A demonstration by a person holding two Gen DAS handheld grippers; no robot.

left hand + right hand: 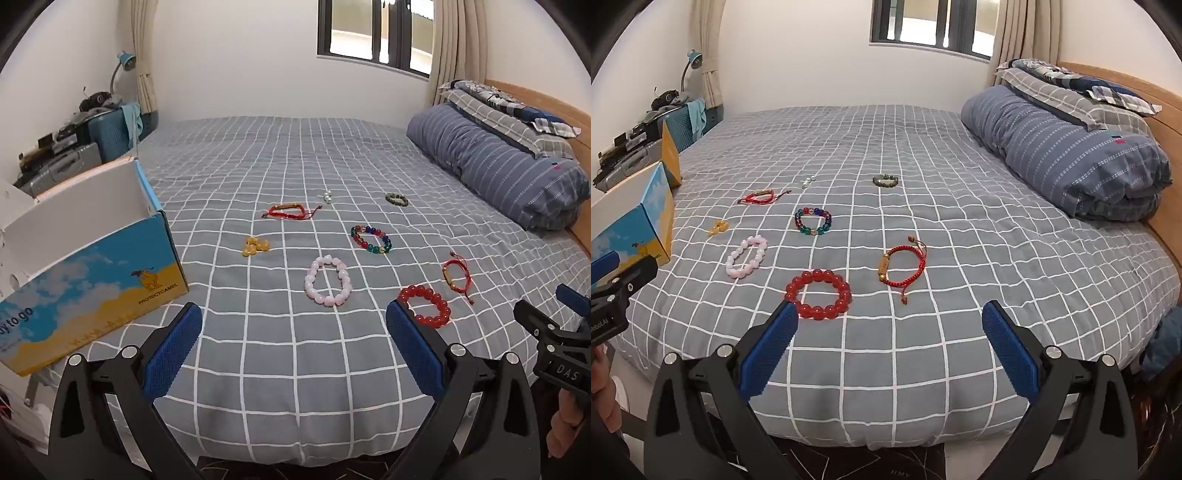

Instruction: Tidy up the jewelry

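Several bracelets lie spread on a grey checked bed. Nearest are a red bead bracelet (425,307) (819,294), a pale pink bead bracelet (328,280) (746,256) and a red cord bracelet (457,276) (903,266). Further back lie a multicolour bead bracelet (371,239) (813,220), a second red cord bracelet (287,211) (758,196), yellow beads (255,246) (717,226), a dark green bracelet (396,199) (885,180) and small white beads (327,196) (807,181). My left gripper (293,314) and right gripper (890,314) hover open over the bed's near edge, holding nothing.
An open blue and yellow cardboard box (92,273) (646,218) stands at the bed's left edge. A rolled blue striped duvet (502,166) (1071,155) and pillows lie along the wooden headboard at right. Suitcases and clutter sit against the far left wall.
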